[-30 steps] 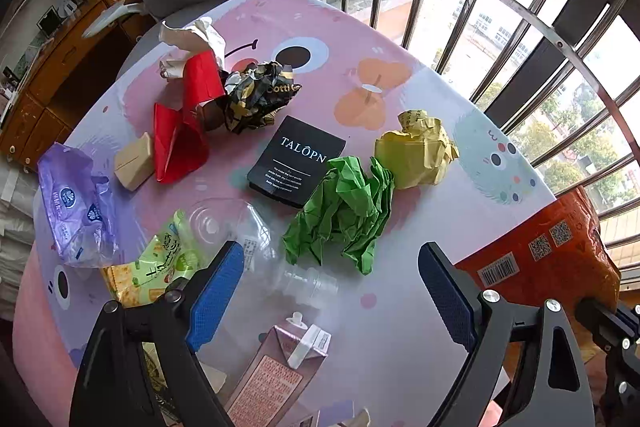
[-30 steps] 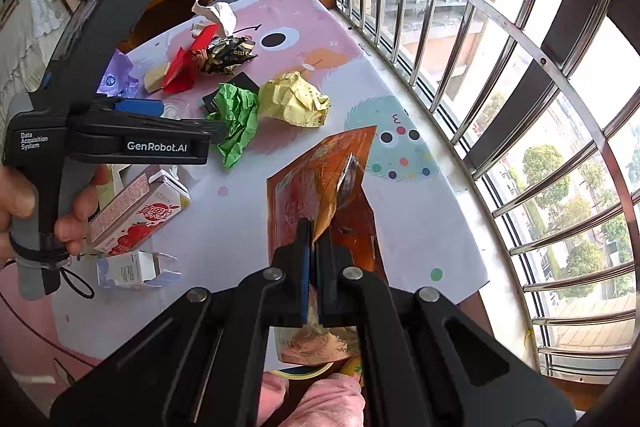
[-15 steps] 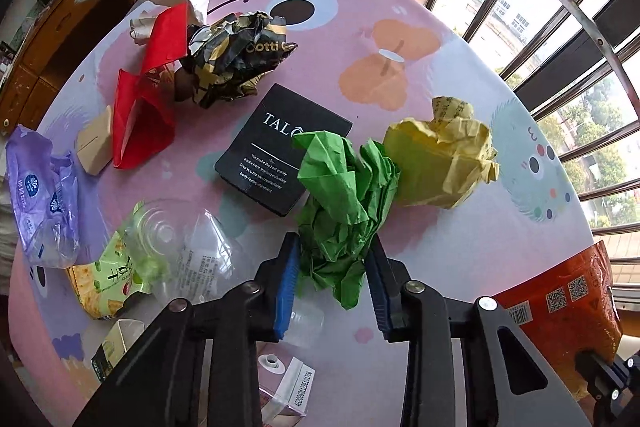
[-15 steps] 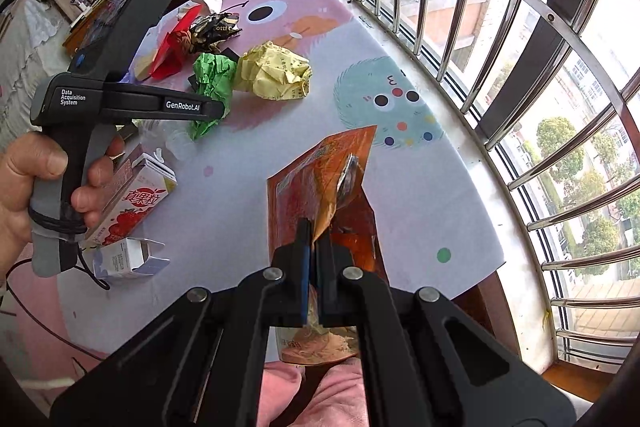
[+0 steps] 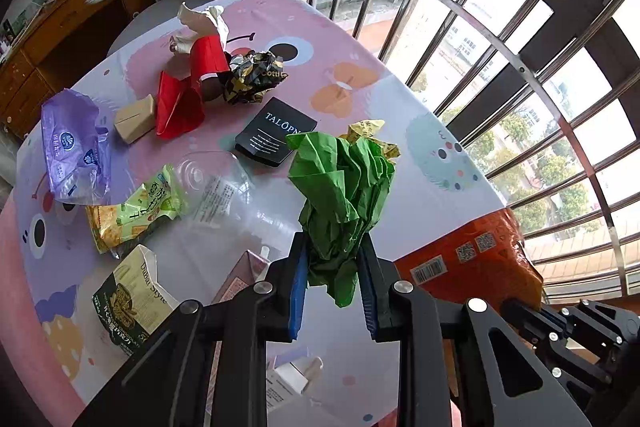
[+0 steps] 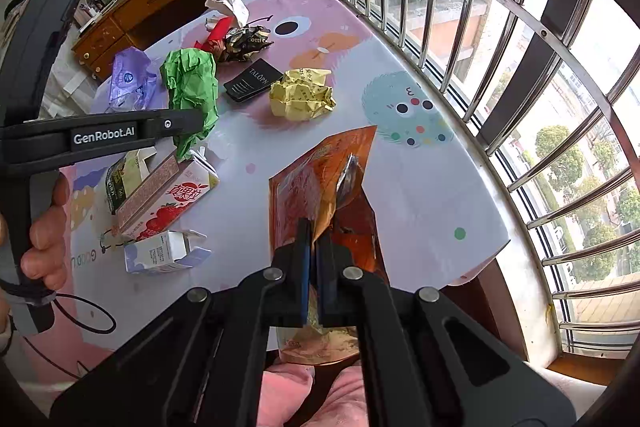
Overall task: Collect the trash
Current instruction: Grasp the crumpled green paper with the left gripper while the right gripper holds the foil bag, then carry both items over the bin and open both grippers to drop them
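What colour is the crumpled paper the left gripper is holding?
Bright green. The crumpled paper shows best in the left wrist view, pinched in the left gripper.

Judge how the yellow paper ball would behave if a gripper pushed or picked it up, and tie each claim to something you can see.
The yellow paper ball is loosely crumpled, so it is probably light and would skid or tumble when pushed. Its creased folds would likely crush under the fingers, giving an easy grip. Its lumpy shape suggests it would not roll far.

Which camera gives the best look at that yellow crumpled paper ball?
The right wrist view: the yellow paper ball lies fully visible on the table. In the left wrist view only its top edge peeks out behind the green paper held in the left claw.
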The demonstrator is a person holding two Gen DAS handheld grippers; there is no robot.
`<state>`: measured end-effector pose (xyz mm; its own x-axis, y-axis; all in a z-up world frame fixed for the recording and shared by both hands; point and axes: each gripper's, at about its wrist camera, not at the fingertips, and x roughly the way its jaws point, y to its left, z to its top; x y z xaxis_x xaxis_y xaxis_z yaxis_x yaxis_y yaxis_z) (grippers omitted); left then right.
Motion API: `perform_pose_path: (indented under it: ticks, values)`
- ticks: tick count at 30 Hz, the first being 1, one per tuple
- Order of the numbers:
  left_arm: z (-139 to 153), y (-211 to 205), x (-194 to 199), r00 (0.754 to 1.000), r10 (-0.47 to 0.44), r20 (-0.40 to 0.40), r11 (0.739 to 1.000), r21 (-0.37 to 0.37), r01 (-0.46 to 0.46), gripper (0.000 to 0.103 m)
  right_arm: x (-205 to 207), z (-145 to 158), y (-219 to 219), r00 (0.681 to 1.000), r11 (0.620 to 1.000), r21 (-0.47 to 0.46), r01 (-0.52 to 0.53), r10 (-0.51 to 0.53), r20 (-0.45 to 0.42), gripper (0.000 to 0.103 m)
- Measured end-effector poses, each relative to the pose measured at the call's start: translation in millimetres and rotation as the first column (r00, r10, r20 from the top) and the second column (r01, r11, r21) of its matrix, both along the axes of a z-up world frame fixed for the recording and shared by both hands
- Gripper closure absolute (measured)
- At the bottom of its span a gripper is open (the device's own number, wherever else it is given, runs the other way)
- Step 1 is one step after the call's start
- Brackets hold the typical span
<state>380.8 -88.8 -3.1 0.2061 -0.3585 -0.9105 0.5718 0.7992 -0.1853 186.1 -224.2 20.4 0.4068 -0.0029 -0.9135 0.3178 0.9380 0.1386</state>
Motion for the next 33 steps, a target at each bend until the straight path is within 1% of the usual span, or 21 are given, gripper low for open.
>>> perform_pose_path:
  ticks: [2, 5, 7, 11, 14, 16, 18, 20, 23, 26, 29, 33]
  values:
    - [16, 13, -17, 1.000, -0.008, 0.013, 0.998, -0.056, 0.009, 0.080, -7, 8, 9, 1.000, 1.000, -0.011, -0.006, 0.007, 0.009, 0.103]
    - [39, 30, -44, 1.000, -0.013, 0.018, 0.994, -0.105, 0.014, 0.080, -16, 19, 21, 0.999, 0.999, -0.023, -0.029, 0.029, 0.014, 0.103]
    - [55, 45, -69, 1.000, -0.009, 0.018, 0.992, -0.123, 0.012, 0.080, -24, 26, 27, 0.998, 0.998, -0.022, -0.058, 0.058, 0.019, 0.103]
    - [69, 74, -119, 0.999, 0.016, 0.038, 0.994, -0.110, -0.011, 0.080, -41, 37, 37, 0.988, 0.989, -0.018, -0.150, 0.150, 0.041, 0.103]
    - [68, 91, -156, 0.997, 0.061, 0.055, 0.995, -0.085, -0.056, 0.080, -55, 40, 41, 0.969, 0.971, -0.004, -0.240, 0.239, 0.053, 0.103]
    - [62, 100, -184, 0.993, 0.101, 0.054, 0.993, -0.065, -0.098, 0.080, -67, 42, 42, 0.951, 0.953, 0.000, -0.303, 0.303, 0.058, 0.103]
    - [53, 104, -212, 0.987, 0.156, 0.043, 0.986, -0.059, -0.153, 0.080, -82, 44, 42, 0.926, 0.928, -0.001, -0.373, 0.373, 0.066, 0.103]
    - [41, 108, -242, 0.976, 0.216, 0.020, 0.975, -0.054, -0.215, 0.080, -100, 44, 42, 0.898, 0.900, -0.011, -0.435, 0.435, 0.070, 0.103]
    - [14, 108, -286, 0.955, 0.294, -0.025, 0.955, -0.039, -0.295, 0.080, -130, 36, 36, 0.870, 0.872, 0.009, -0.490, 0.488, 0.066, 0.103]
    - [-11, 107, -327, 0.938, 0.342, -0.054, 0.939, -0.014, -0.344, 0.080, -158, 21, 32, 0.852, 0.852, 0.036, -0.523, 0.521, 0.050, 0.103]
    - [-29, 106, -357, 0.921, 0.383, -0.063, 0.924, 0.030, -0.382, 0.080, -180, -3, 31, 0.845, 0.842, 0.076, -0.534, 0.535, 0.000, 0.103]
    - [-47, 109, -386, 0.910, 0.412, -0.039, 0.909, 0.080, -0.408, 0.080, -197, -39, 36, 0.840, 0.838, 0.127, -0.531, 0.540, -0.051, 0.103]
